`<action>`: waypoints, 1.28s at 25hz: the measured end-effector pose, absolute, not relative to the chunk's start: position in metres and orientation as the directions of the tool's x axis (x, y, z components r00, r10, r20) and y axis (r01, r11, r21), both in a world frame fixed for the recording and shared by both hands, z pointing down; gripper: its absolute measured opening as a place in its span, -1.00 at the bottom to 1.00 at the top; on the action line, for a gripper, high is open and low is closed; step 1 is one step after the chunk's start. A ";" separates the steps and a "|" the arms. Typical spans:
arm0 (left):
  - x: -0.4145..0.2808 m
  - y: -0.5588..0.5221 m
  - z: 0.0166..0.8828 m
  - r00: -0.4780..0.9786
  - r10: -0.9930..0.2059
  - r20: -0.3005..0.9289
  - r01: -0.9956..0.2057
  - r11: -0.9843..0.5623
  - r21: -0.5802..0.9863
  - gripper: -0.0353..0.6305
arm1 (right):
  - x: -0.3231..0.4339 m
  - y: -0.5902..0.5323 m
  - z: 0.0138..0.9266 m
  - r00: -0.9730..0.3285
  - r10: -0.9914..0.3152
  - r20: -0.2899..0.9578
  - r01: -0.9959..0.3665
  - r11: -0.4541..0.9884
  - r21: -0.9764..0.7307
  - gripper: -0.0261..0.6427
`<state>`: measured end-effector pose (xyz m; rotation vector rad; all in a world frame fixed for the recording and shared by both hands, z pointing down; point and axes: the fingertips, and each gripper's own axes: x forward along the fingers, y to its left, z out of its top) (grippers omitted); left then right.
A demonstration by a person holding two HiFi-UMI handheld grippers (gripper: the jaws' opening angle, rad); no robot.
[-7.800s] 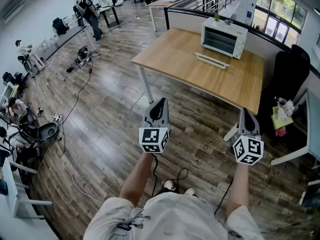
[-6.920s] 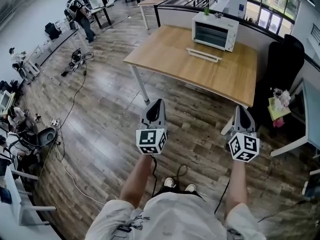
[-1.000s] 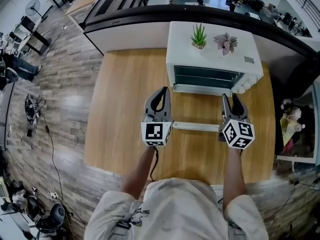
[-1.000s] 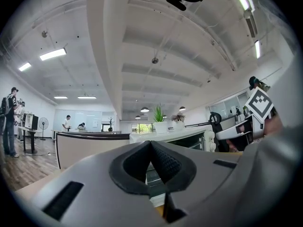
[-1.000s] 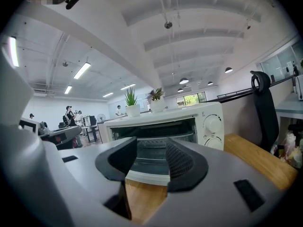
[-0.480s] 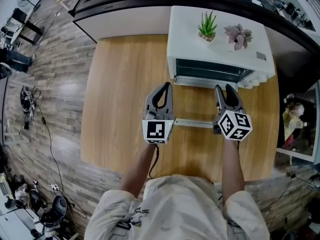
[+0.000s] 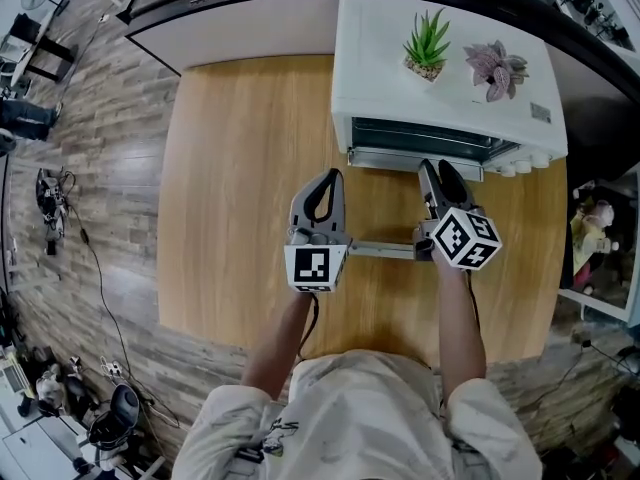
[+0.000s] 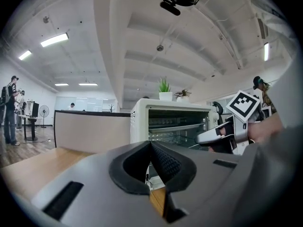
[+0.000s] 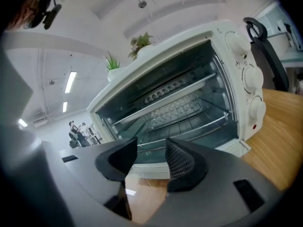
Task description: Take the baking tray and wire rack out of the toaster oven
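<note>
The white toaster oven [image 7: 440, 88] stands at the table's far edge with its glass door folded down flat; the door's white handle [image 7: 382, 251] lies between my two grippers. In the right gripper view a thin flat baking tray [image 9: 165, 100] sits in an upper slot and a wire rack [image 9: 189, 119] in the slot below. My right gripper [image 7: 436, 168] [image 9: 151, 143] is just in front of the oven mouth, its jaws apart with nothing between them. My left gripper [image 7: 325, 175] [image 8: 151, 144] hangs over the door's left part, shut and empty.
Two small potted plants [image 7: 428, 40] [image 7: 497, 68] stand on the oven's roof. Its knobs [image 9: 251, 74] run down the right side. The wooden table [image 7: 230, 168] extends to the left. A black chair [image 9: 265, 46] is beyond the table's right edge.
Both grippers have sunk and come nearer the oven. The right one has rolled and shifted left, its tips now at the oven mouth. Long before, I stood far from the table.
</note>
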<state>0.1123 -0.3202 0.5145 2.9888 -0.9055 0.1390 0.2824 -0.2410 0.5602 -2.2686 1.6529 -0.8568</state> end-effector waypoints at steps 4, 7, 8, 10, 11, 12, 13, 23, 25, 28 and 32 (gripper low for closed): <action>0.112 -0.323 0.523 0.825 -0.554 0.107 -0.557 -0.831 -0.006 -0.85 | 0.291 -0.251 0.569 0.206 -0.927 0.313 -0.676 -0.366 -0.639 -0.33; 0.110 -0.325 0.528 0.820 -0.560 0.117 -0.564 -0.826 -0.003 -0.85 | 0.302 -0.257 0.572 0.228 -0.929 0.290 -0.552 -0.369 -0.748 -0.33; 0.109 -0.326 0.530 0.818 -0.562 0.121 -0.566 -0.824 0.002 -0.85 | 0.305 -0.258 0.573 0.236 -0.929 0.285 -0.517 -0.369 -0.772 -0.33; 0.107 -0.328 0.534 0.814 -0.566 0.130 -0.572 -0.820 0.017 -0.85 | 0.310 -0.261 0.577 0.253 -0.928 0.275 -0.442 -0.363 -0.820 -0.33; 0.106 -0.329 0.535 0.813 -0.566 0.136 -0.574 -0.819 0.022 -0.85 | 0.313 -0.263 0.579 0.262 -0.927 0.267 -0.401 -0.356 -0.844 -0.33; 0.106 -0.329 0.536 0.812 -0.566 0.140 -0.575 -0.818 0.025 -0.85 | 0.316 -0.264 0.581 0.272 -0.927 0.258 -0.359 -0.346 -0.867 -0.34; 0.106 -0.329 0.536 0.812 -0.566 0.142 -0.575 -0.818 0.025 -0.85 | 0.319 -0.265 0.583 0.280 -0.927 0.248 -0.315 -0.333 -0.889 -0.34; 0.100 -0.329 0.543 0.809 -0.565 0.164 -0.577 -0.816 0.033 -0.85 | 0.333 -0.288 0.609 0.310 -0.927 0.211 -0.043 -0.235 -0.971 -0.35; 0.100 -0.327 0.546 0.810 -0.560 0.172 -0.573 -0.818 0.035 -0.85 | 0.335 -0.290 0.611 0.312 -0.927 0.207 -0.013 -0.222 -0.975 -0.36; 0.100 -0.326 0.549 0.814 -0.552 0.181 -0.567 -0.822 0.043 -0.85 | 0.337 -0.295 0.610 0.314 -0.933 0.178 0.026 -0.179 -0.983 -0.38; 0.102 -0.325 0.554 0.814 -0.547 0.194 -0.566 -0.823 0.055 -0.85 | 0.340 -0.299 0.616 0.326 -0.928 0.179 0.052 -0.171 -0.984 -0.40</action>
